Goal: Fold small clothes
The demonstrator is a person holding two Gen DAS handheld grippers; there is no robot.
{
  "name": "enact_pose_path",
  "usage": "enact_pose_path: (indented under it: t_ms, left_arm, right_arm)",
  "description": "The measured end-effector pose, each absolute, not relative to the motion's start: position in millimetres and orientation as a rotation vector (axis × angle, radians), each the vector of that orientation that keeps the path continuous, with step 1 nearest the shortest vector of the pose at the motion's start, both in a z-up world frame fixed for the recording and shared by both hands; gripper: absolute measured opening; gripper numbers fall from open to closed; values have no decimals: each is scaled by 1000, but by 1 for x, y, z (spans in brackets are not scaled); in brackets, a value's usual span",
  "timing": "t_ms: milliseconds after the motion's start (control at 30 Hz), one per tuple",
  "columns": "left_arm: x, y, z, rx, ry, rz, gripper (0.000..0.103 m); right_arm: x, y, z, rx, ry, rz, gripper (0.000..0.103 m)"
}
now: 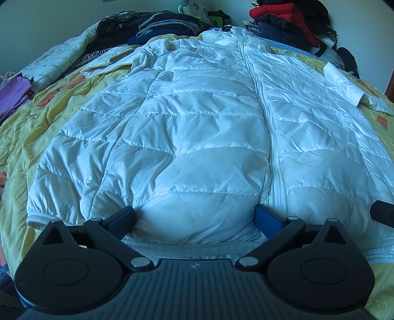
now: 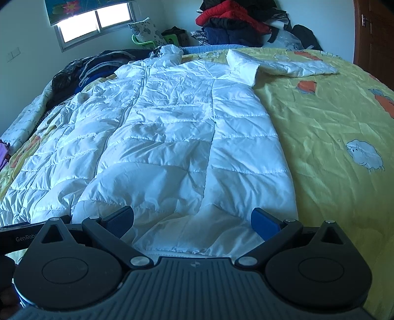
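Observation:
A white quilted puffer jacket (image 1: 197, 118) lies front-up and zipped on a yellow bedspread (image 1: 29, 128), hem towards me, collar at the far end. My left gripper (image 1: 194, 217) stands open over the hem, left of the zip, its blue pads apart with jacket fabric bulging between them. In the right wrist view the same jacket (image 2: 172, 128) fills the middle, and its right sleeve (image 2: 283, 65) stretches out sideways at the far end. My right gripper (image 2: 193, 219) is open above the hem's right part, nothing clamped. The other gripper's body (image 2: 22, 236) shows at the left edge.
Piles of dark, red and blue clothes (image 2: 236, 22) sit at the head of the bed, with more dark garments (image 1: 147, 27) on the far left. Purple cloth (image 1: 13, 93) lies at the left edge. Bare yellow bedspread (image 2: 339, 137) stretches right of the jacket. A window (image 2: 96, 23) is behind.

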State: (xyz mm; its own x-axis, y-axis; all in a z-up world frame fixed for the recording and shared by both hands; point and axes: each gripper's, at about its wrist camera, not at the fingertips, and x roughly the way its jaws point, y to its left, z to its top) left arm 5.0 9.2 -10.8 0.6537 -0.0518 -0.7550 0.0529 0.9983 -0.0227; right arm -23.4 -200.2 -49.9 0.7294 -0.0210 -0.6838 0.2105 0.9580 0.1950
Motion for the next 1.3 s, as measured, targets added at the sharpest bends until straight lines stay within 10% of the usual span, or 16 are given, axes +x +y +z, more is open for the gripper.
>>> enact_pose_path:
  t_ms: [1300]
  left_arm:
    - [-4,15,-15,-6,820,-94,103]
  right_arm:
    - [-25,-182,-52,231,795,-136,103]
